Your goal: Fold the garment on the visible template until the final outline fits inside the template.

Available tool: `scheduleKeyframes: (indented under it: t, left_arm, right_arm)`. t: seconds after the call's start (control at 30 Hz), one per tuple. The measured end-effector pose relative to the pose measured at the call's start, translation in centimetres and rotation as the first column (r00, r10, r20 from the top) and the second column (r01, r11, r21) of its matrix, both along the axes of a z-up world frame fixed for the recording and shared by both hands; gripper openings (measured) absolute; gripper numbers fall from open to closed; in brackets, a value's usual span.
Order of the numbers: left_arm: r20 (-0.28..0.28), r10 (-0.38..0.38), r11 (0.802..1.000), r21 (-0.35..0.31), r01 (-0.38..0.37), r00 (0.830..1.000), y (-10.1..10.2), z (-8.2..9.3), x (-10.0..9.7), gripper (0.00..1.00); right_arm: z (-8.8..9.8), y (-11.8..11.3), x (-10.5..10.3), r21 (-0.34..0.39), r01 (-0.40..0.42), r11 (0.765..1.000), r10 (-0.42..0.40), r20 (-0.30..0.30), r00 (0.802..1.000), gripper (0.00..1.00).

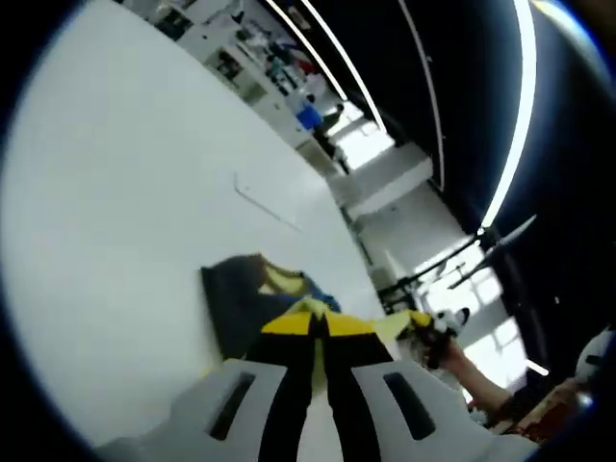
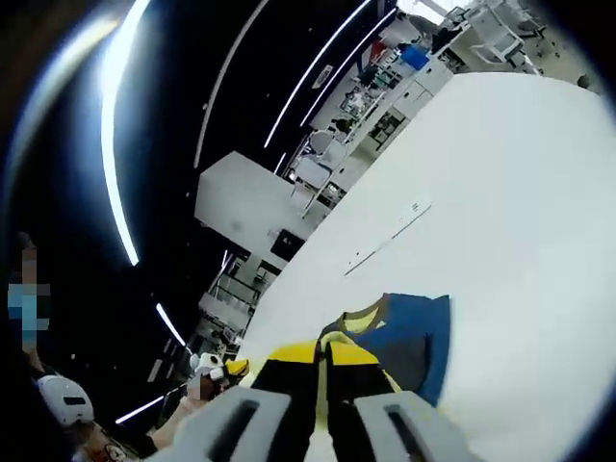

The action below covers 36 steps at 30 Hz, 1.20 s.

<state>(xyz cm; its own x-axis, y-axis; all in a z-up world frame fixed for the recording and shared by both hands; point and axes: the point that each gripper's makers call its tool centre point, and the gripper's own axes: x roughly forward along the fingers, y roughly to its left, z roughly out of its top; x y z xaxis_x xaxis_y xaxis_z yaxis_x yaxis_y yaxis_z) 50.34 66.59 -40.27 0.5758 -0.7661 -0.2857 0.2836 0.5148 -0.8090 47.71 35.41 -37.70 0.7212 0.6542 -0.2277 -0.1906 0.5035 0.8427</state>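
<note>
A dark blue garment [image 1: 236,298] with a yellow collar lies on the white table [image 1: 125,192], just beyond my left gripper [image 1: 318,324]. Its yellow-tipped jaws are pressed together on the garment's near edge, with a strip of yellow fabric between them. In the right gripper view the same garment [image 2: 409,337] shows blue and dark grey, and my right gripper [image 2: 322,351] is shut on its near edge too. The right gripper [image 1: 428,327], held by a hand, appears at the right of the left gripper view. The left gripper [image 2: 219,369] appears at the lower left of the right gripper view.
A thin template line [image 1: 265,202] runs across the table beyond the garment, also visible as a template line [image 2: 385,241]. The table edge [image 1: 337,207] drops off toward shelving and desks [image 1: 279,67]. A person in a white helmet [image 2: 63,399] stands at the left.
</note>
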Motion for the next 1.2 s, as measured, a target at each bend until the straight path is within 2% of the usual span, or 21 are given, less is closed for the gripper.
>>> scheduleKeyframes:
  t: [0.2,0.33,0.47,0.73,0.97,1.03,1.2]
  left_arm:
    - [0.026,0.056,0.998,0.013,-0.056,0.998,0.2,-1.2,3.8,0.00]
    - [0.004,0.086,0.996,0.014,-0.086,0.996,0.0,-2.9,5.6,0.00]
    - [-0.012,0.107,0.994,0.021,-0.107,0.994,0.0,-3.8,6.3,0.00]
    - [-0.062,0.126,0.991,0.053,-0.123,0.990,0.0,-6.6,7.0,0.00]
    - [-0.078,0.145,0.986,0.095,-0.137,0.986,0.2,-8.6,7.5,0.00]
    - [-0.085,0.145,0.985,0.106,-0.136,0.986,0.1,-9.0,7.5,0.00]
    - [-0.097,0.143,0.982,0.136,-0.129,0.985,0.3,-10.7,7.6,0.00]
  right_arm:
    - [-2.0,-2.2,3.6,0.011,0.073,0.997,-0.072,-0.045,0.996,0.00]
    - [-3.6,-2.7,5.3,0.006,0.089,0.996,-0.088,-0.067,0.994,0.00]
    - [-4.6,-2.6,6.5,-0.003,0.090,0.996,-0.089,-0.069,0.994,0.00]
    - [-8.9,-2.9,8.4,-0.022,0.118,0.993,-0.120,-0.151,0.981,0.00]
    - [-11.1,-2.7,8.9,-0.039,0.125,0.991,-0.130,-0.188,0.974,0.00]
    - [-12.1,-3.1,8.9,-0.063,0.125,0.990,-0.135,-0.205,0.969,0.00]
    - [-13.1,-2.7,8.9,-0.078,0.109,0.991,-0.124,-0.214,0.969,0.00]
